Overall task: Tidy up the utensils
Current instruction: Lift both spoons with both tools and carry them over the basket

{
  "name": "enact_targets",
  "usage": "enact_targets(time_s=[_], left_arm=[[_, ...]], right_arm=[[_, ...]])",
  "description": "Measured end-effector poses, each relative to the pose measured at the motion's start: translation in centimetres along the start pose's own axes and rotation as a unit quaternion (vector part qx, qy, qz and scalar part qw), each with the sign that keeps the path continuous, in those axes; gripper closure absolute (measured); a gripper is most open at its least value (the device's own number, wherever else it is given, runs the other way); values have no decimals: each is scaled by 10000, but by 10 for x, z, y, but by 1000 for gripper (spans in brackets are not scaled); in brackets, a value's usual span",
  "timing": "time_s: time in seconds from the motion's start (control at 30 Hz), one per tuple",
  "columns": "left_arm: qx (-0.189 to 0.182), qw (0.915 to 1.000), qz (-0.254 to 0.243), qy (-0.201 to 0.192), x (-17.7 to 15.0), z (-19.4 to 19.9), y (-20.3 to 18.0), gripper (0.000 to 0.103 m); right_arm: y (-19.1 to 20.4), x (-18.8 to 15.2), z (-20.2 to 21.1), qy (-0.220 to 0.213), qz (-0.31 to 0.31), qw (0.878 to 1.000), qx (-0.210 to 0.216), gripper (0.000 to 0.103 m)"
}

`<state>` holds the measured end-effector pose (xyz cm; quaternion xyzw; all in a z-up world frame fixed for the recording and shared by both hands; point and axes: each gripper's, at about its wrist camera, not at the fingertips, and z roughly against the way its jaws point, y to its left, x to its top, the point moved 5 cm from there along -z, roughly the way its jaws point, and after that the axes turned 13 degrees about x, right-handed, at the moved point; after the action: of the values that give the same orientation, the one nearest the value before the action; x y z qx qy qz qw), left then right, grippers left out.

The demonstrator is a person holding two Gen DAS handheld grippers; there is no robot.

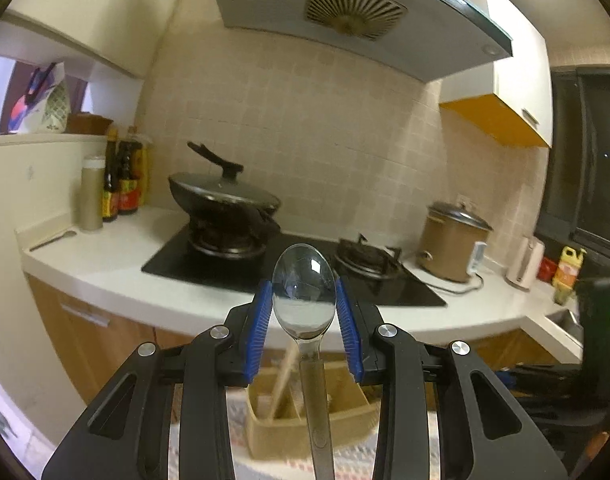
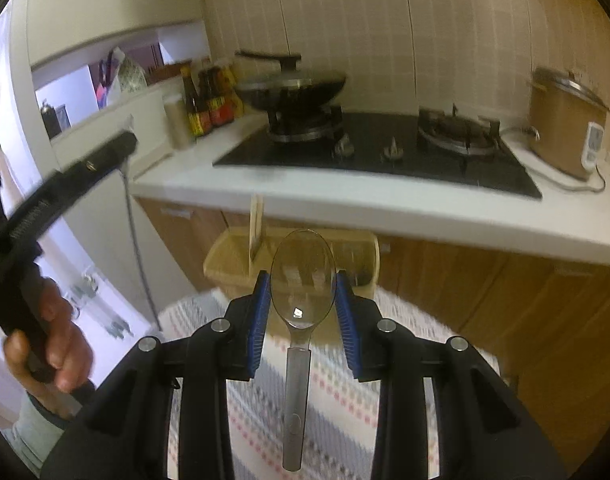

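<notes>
My left gripper is shut on the bowl of a clear plastic spoon, whose handle hangs down toward the camera. Below it stands a tan utensil box with dividers and a pair of wooden chopsticks leaning in one compartment. My right gripper is shut on a second clear plastic spoon, held the same way by its bowl. Ahead of it the same tan utensil box sits on a striped cloth, with chopsticks standing in it. Both spoons are held in the air above the cloth.
A white counter carries a black gas hob, a lidded wok, sauce bottles and a brown slow cooker. A lone spoon lies at the counter's left. A person's hand grips the other tool at left in the right wrist view.
</notes>
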<state>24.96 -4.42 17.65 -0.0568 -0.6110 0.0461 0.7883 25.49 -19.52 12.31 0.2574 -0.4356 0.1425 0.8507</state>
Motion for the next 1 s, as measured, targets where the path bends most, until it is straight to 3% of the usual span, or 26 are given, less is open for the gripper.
enact_targets(time_s=[0.33, 0.57, 0.8, 1.0], left_arm=[[195, 9983, -27, -551, 14, -41, 8, 72], [163, 9977, 145, -634, 4, -67, 17, 72], [289, 9973, 6, -679, -16, -85, 14, 72], [380, 9972, -68, -643, -32, -96, 17, 72]], right_arm=[[-20, 77, -16, -1389, -171, 9901, -63, 74], [-43, 94, -20, -2217, 127, 9735, -553, 74], [-55, 85, -42, -2223, 501, 9694, -917, 74], [-65, 66, -66, -2098, 522, 9743, -635, 73]])
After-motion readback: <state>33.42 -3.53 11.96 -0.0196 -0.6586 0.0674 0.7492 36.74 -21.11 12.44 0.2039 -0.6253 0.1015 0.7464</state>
